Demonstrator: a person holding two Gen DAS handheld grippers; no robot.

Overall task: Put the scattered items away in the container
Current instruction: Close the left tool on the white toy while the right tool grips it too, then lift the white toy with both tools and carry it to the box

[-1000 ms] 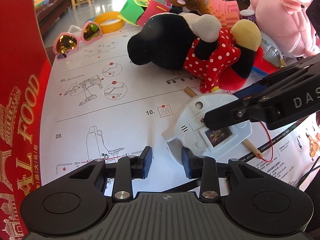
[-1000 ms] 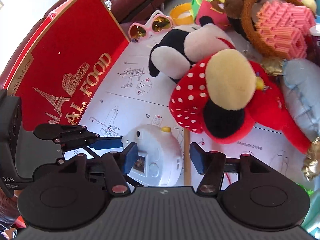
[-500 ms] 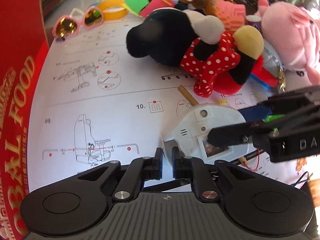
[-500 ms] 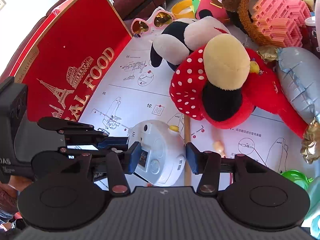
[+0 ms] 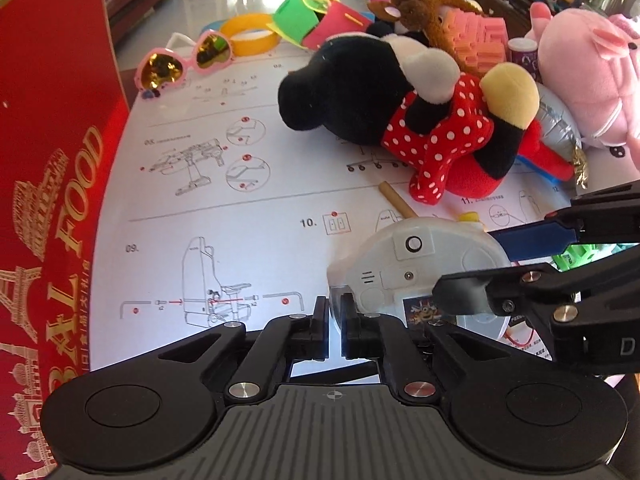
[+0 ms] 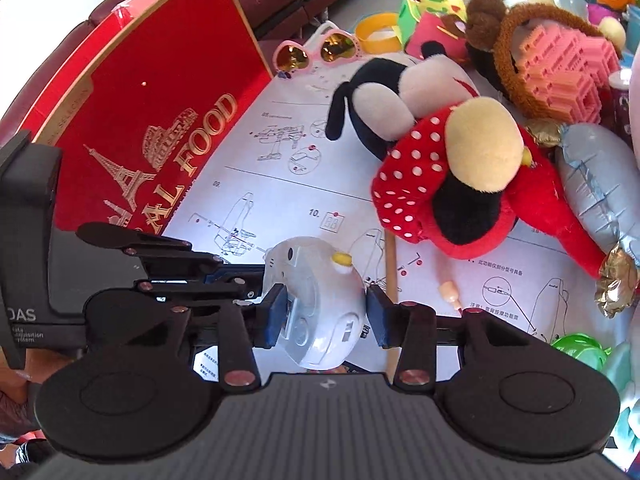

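Observation:
A white toy camera point(image 5: 420, 264) point(image 6: 320, 280) with a small yellow knob sits low over the printed instruction sheet point(image 5: 200, 208). My left gripper point(image 5: 335, 328) is shut on the toy's thin translucent corner. My right gripper point(image 6: 326, 316) comes in from the right in the left wrist view. Its jaws are closing, and its blue pads point(image 6: 276, 316) touch both sides of the toy's body. The red gift box point(image 5: 60, 200) point(image 6: 160, 100) with gold "FOOD" lettering stands upright on the left.
A black mouse plush in a red polka-dot dress point(image 5: 400, 120) lies just beyond the toy, with a wooden stick point(image 5: 396, 200) beside it. Farther off are heart sunglasses point(image 5: 180, 60), a yellow ring point(image 5: 248, 32), a pink pig plush point(image 5: 588, 60) and a silver foil balloon point(image 6: 592, 192).
My left gripper went from open to shut on the toy's corner. The right jaws narrowed until their pads reached the toy's sides, and the right hand drew back and rose a little.

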